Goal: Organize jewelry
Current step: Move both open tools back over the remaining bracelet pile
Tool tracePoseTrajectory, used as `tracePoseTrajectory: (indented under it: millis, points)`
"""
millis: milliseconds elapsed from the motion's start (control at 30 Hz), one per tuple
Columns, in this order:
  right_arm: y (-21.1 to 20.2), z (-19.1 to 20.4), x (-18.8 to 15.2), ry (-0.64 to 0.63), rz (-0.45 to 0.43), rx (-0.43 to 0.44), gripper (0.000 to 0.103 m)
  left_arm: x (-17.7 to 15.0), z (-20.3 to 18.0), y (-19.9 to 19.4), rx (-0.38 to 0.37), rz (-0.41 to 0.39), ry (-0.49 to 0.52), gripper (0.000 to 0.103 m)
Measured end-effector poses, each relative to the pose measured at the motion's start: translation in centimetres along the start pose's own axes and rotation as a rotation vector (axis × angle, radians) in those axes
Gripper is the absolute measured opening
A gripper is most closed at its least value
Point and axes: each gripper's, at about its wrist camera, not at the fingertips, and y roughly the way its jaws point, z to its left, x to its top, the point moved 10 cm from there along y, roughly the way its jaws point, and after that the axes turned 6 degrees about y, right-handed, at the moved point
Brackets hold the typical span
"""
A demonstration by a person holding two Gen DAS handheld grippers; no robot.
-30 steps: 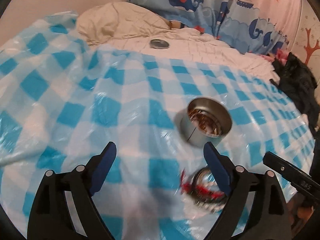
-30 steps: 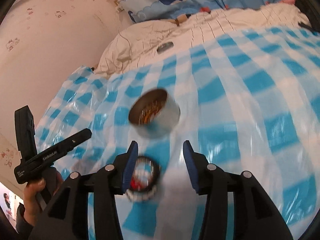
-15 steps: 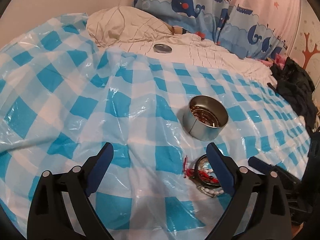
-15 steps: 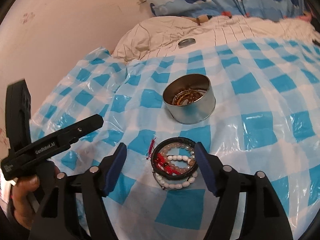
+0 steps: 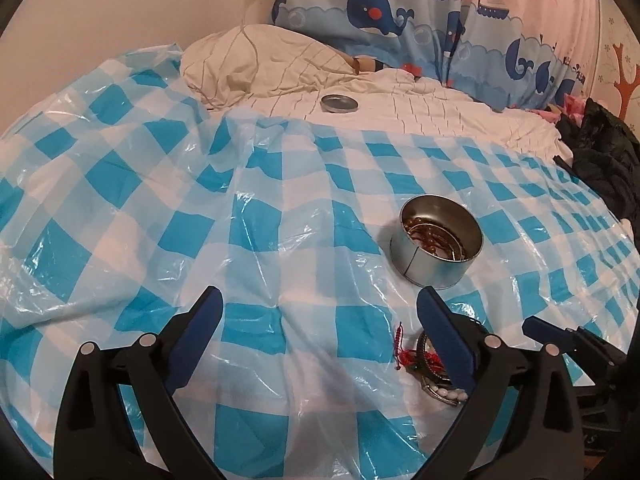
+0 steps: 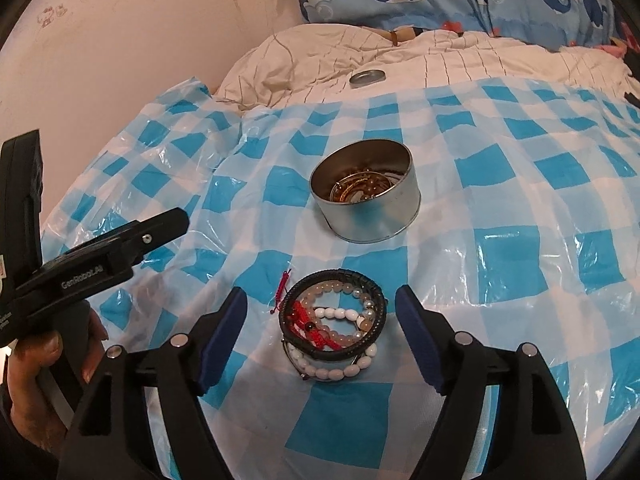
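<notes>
My right gripper (image 6: 320,320), jaws opening wide and clear of the bracelet pile (image 6: 334,320) at lower centre, has released it; the tin (image 6: 366,200) above awaits loading.

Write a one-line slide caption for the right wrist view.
Right gripper, jaws opening, straddles a bracelet pile on the checked sheet, near a round tin holding jewelry.

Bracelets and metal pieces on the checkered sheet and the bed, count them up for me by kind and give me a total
Bracelets in the pile, as far as I can tell: 4 (black cord, red string, white bead, pale pink bead)
Open metal tin with jewelry inside: 1
Metal lid on the white bedding: 1
Total: 6
</notes>
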Motion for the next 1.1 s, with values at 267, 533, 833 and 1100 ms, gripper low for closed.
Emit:
tracePoseTrajectory:
  millis: [267, 533, 833, 1100]
  points:
    - [0.0, 0.0, 0.0, -0.017, 0.0, -0.014, 0.079, 0.1, -0.9, 0.4, 0.003, 0.005, 0.017, 0.095]
    - [0.4, -0.7, -0.4, -0.036, 0.017, -0.035, 0.081, -0.1, -1.0, 0.7, 0.011, 0.013, 0.025, 0.095]
    - [0.7, -0.6, -0.9, -0.059, 0.035, -0.036, 0.081, 0.1, -1.5, 1.2, 0.009, 0.018, 0.032, 0.095]
    - [1.5, -0.9, -1.6, -0.089, 0.073, -0.042, 0.086, 0.3, -2.8, 2.1, 0.002, 0.029, 0.042, 0.095]
